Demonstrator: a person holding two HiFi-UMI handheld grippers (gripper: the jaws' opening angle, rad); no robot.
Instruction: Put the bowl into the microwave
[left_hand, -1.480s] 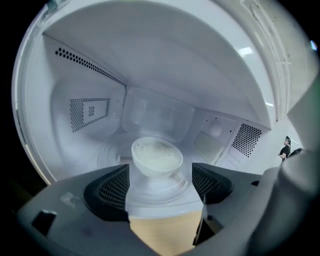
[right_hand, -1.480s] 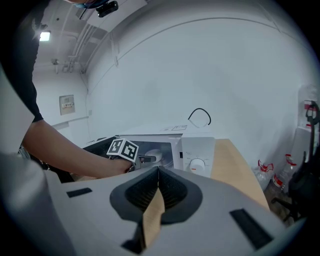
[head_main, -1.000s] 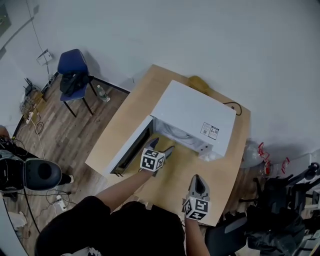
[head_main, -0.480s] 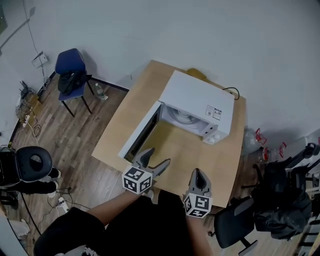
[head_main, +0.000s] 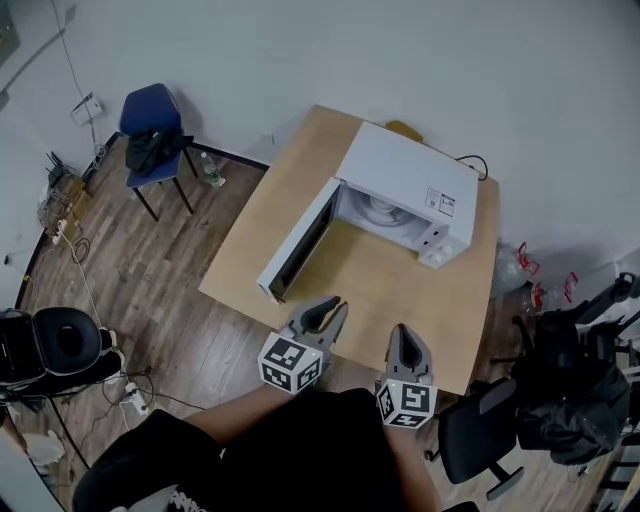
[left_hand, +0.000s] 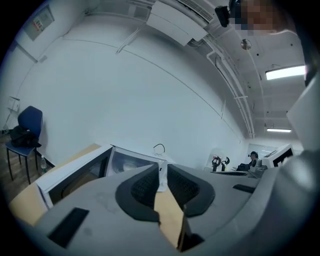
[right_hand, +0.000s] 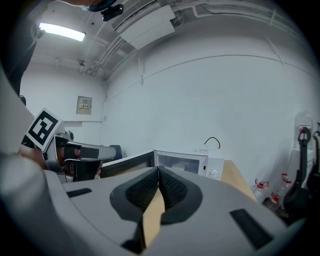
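The white microwave (head_main: 405, 175) stands on the wooden table (head_main: 380, 300) with its door (head_main: 300, 245) swung open to the left. A pale round bowl (head_main: 382, 208) sits inside the cavity, away from both grippers. My left gripper (head_main: 330, 306) hangs over the table's near edge, well back from the door. Its jaws (left_hand: 161, 172) have just been closing, and a narrow gap with nothing in it is left between the pads. Beside it, my right gripper (head_main: 401, 332) is shut on nothing, its pads (right_hand: 150, 187) meeting at the tips.
A blue chair (head_main: 155, 125) with a dark bag stands on the wooden floor at far left. A black office chair (head_main: 480, 430) sits near the table's right corner and a black stool (head_main: 60, 345) at the left. Bottles (head_main: 515, 265) stand by the wall.
Both grippers have drawn back from the microwave's mouth to the table's near edge. The left gripper's wide jaws have narrowed to a slit. The microwave door stays open.
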